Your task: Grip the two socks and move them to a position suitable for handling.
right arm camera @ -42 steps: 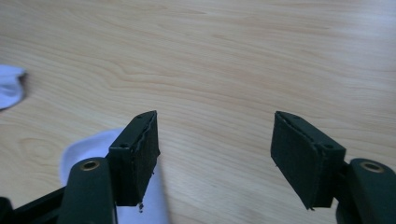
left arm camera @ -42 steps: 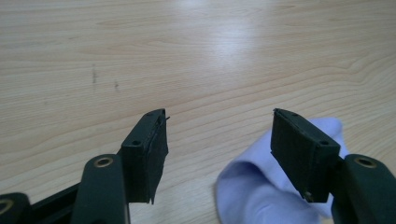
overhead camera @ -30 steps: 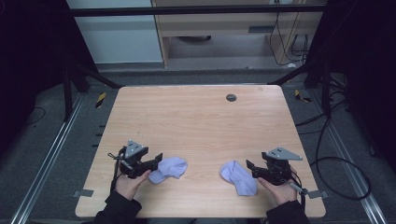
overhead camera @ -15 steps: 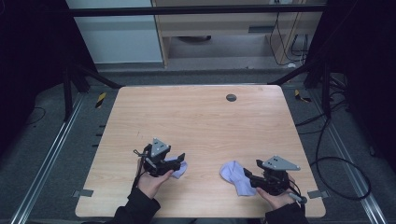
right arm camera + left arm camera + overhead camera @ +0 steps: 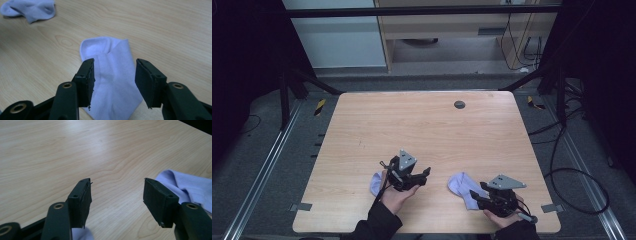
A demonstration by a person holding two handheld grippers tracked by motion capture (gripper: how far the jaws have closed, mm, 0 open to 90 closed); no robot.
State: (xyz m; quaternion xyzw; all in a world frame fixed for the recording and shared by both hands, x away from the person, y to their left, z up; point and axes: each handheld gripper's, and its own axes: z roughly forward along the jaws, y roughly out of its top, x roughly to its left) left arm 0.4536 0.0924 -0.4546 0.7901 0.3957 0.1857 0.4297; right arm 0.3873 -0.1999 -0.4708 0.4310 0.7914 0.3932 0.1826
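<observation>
- High view: near the front edge of the tabletop (image 5: 362, 125), the left gripper (image 5: 426, 175) has slid across and past its sock (image 5: 376, 183), which now lies behind it. The right gripper (image 5: 473, 198) sits at the right sock (image 5: 464, 187).
- Left gripper view: jaws wide, just narrowing, nothing between them; the other sock (image 5: 190, 187) lies ahead.
- Right gripper view: jaws just closing, straddling the sock (image 5: 112, 75) but not yet pinching it, so a grasp looks imminent.

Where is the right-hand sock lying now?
In the high view, the right-hand sock lies flat near the table's front edge, just left of the right gripper.
</observation>
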